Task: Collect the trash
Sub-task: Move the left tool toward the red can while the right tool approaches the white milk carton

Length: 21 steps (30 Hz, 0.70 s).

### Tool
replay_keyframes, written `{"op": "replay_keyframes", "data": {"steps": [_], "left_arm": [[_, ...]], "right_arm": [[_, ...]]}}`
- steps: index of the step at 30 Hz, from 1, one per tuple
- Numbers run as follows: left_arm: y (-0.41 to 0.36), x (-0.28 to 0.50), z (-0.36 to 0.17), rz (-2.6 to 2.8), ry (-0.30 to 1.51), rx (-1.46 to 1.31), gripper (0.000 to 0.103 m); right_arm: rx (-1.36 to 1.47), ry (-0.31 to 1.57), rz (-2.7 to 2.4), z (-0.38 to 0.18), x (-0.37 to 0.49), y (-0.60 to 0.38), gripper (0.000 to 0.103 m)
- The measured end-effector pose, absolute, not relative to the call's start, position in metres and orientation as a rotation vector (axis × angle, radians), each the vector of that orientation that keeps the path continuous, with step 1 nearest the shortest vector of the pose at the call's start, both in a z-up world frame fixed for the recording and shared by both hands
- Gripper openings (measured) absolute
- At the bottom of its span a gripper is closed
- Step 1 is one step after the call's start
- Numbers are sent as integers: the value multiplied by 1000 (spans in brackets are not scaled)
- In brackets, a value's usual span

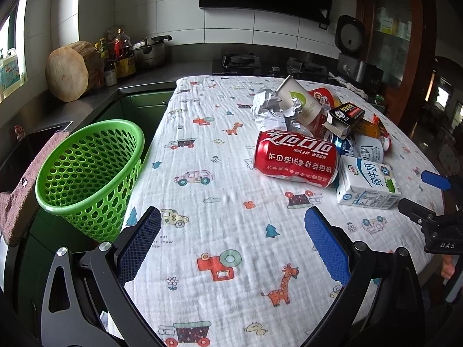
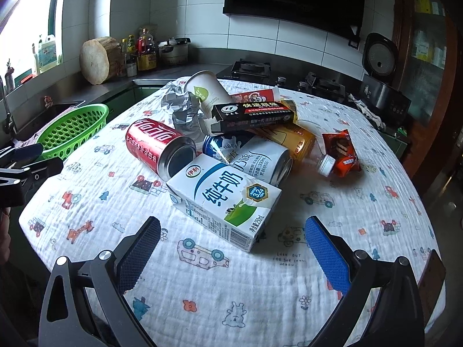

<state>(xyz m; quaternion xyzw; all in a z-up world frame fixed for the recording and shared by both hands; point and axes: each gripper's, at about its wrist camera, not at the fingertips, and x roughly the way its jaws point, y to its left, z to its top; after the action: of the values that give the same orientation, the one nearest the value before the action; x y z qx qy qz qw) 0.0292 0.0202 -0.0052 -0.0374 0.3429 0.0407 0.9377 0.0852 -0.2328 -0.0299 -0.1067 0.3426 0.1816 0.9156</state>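
1. The right tool (image 2: 233,248) was held open and empty above the desk (image 2: 260,303), just short of the milk carton (image 2: 224,199).
2. The left tool (image 1: 233,245) was likewise open, with the red can (image 1: 296,159) well ahead.
3. The green basket (image 1: 86,173) was seen at the desk's left edge, with nothing visible inside.
4. The trash was piled together: crumpled paper (image 2: 182,107), a paper cup (image 2: 207,91), a black box (image 2: 254,114).

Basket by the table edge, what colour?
Green basket, perforated plastic; shows best in the left wrist view.
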Motion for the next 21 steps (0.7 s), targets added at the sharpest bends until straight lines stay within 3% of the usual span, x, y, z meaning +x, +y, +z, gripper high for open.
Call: {"op": "replay_keyframes", "data": {"steps": [21], "left_arm": [[25, 64, -10, 113, 752, -71, 98]], "right_arm": [[-250, 826, 596, -55, 153, -231, 97]]}}
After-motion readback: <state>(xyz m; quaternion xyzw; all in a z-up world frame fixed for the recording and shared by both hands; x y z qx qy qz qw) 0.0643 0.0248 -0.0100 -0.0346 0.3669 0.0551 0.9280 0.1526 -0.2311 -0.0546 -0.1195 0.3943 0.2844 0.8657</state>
